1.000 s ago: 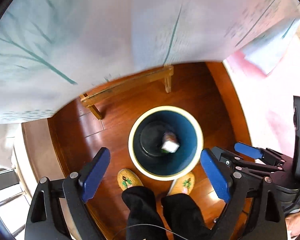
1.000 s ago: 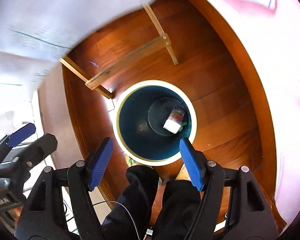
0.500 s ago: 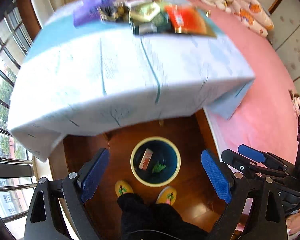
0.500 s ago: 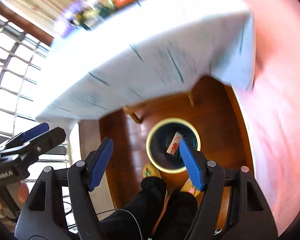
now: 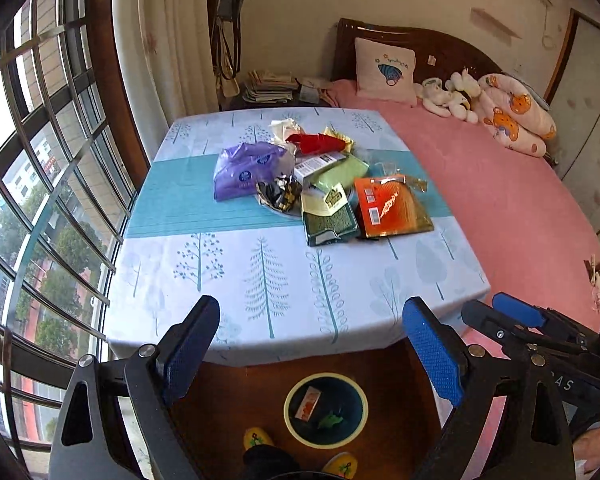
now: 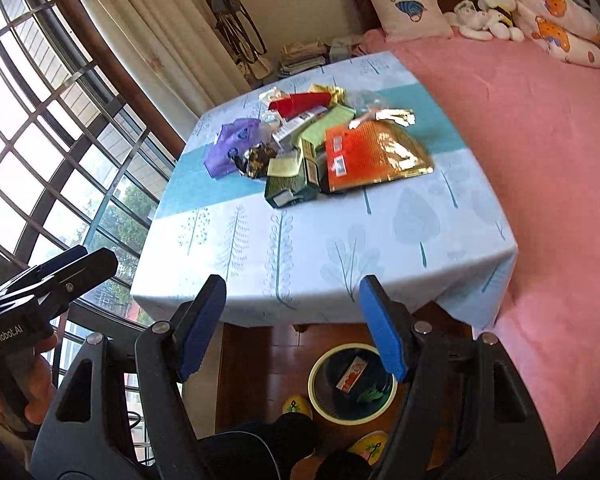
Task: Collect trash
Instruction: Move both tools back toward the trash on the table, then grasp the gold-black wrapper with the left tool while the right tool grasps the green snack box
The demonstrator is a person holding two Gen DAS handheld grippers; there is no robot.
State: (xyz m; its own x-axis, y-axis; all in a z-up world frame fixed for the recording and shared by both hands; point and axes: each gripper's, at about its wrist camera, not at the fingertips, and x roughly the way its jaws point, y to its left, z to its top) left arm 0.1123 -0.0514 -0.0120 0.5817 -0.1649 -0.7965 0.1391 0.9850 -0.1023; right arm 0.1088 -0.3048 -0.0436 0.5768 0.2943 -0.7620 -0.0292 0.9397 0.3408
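Both grippers, left (image 5: 312, 350) and right (image 6: 294, 326), hang wide open and empty short of the table's wrapper pile, where the orange foil pouch (image 5: 392, 210) looks light, crinkly, slippery: pinch its near edge.

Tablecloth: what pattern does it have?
The tablecloth is pale blue with tree prints and one teal band; clearest in the left wrist view.

Table (image 5: 204, 272) in the frame's middle, tree-print cloth, trash heaped upper centre.
There's a purple bag (image 5: 246, 168), an orange packet (image 5: 392, 210) and a dark green box (image 5: 330, 224) touching; lower centre, wooden floor (image 5: 236, 404) carries the bin (image 5: 290, 420).
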